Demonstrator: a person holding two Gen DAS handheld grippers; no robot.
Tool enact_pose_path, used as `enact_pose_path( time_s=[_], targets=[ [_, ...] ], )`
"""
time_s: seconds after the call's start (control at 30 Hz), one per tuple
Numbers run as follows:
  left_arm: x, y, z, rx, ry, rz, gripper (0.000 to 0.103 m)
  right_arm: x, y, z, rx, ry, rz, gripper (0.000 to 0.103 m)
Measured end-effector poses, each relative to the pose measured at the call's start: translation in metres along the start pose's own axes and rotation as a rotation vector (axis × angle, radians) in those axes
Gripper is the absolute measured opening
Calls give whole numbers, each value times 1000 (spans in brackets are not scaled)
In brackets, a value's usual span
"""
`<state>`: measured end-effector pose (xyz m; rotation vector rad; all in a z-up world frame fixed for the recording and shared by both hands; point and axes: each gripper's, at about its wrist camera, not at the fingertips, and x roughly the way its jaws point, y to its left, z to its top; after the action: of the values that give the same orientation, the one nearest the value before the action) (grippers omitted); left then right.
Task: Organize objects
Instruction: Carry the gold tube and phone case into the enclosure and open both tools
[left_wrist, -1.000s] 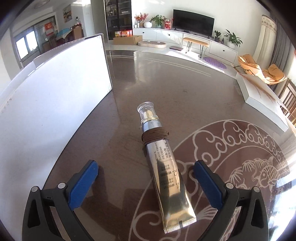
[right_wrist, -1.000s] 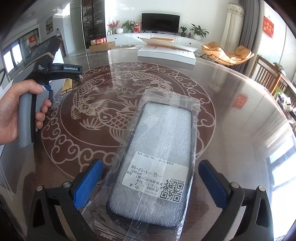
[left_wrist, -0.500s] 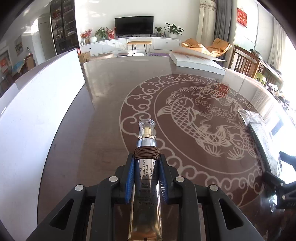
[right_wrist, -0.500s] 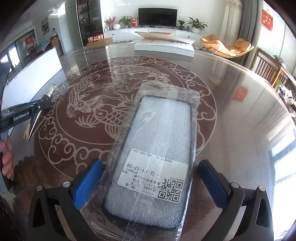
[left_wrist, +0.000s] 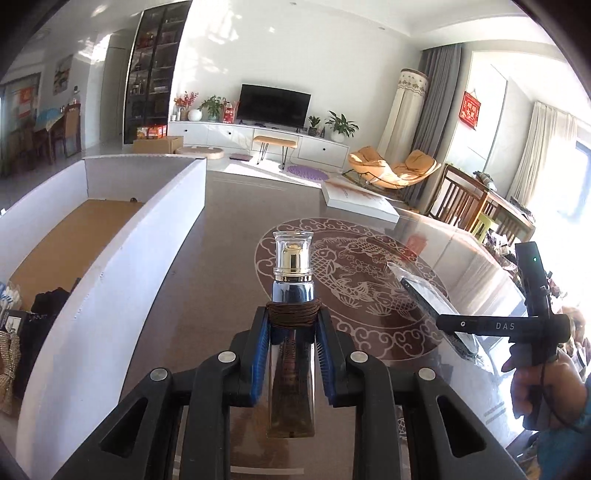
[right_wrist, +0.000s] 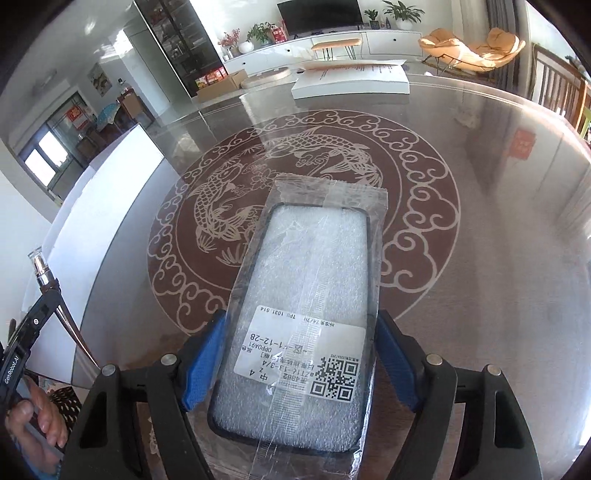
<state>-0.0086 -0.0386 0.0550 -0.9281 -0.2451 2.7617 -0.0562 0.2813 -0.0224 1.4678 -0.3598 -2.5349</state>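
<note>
My left gripper (left_wrist: 293, 317) is shut on a silver cream tube (left_wrist: 293, 288) with a clear cap and a brown cord around its neck. It holds the tube above the table, cap forward, beside the white box (left_wrist: 122, 254). A phone case in a clear plastic bag (right_wrist: 314, 266) lies between the blue pads of my right gripper (right_wrist: 301, 354). The jaws are closing and the pads press on the bag's long sides. In the left wrist view the case (left_wrist: 421, 295) sticks out of that gripper, tilted. The tube's cap (right_wrist: 38, 262) shows at the left edge of the right wrist view.
The white box has a cardboard floor and holds a dark cloth (left_wrist: 48, 299) and other items at its near end. A flat white box (right_wrist: 351, 79) lies at the far side of the glossy table with the fish pattern (right_wrist: 280, 162). Chairs stand at the right.
My left gripper shut on the tube, lifted it and swung toward the white box. The right gripper's jaws have come in against the bagged phone case.
</note>
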Motion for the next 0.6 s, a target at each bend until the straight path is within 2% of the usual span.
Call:
enact_pose_path(
  time_s=[0.1,0.2,0.33,0.47,0.53,0.6],
  targets=[
    [-37,22,14,-59,-56,15,24,-10,18,9,51,-14,144,78],
    [-70,52,30,-117,-102,36,24,-16,44,21,111,-6,325,78],
    [-95,101,52,-169,-105,92,24,-24,109,42,103,-24,518,78],
    [-86,159,62,-192,-10,194,24,-16,211,63,-7,-17,630,78],
    [-68,189,62,-207,68,251,24,0,267,70,-85,6,641,78],
    [-55,219,55,-213,149,308,24,26,324,73,-179,53,615,78]
  ],
)
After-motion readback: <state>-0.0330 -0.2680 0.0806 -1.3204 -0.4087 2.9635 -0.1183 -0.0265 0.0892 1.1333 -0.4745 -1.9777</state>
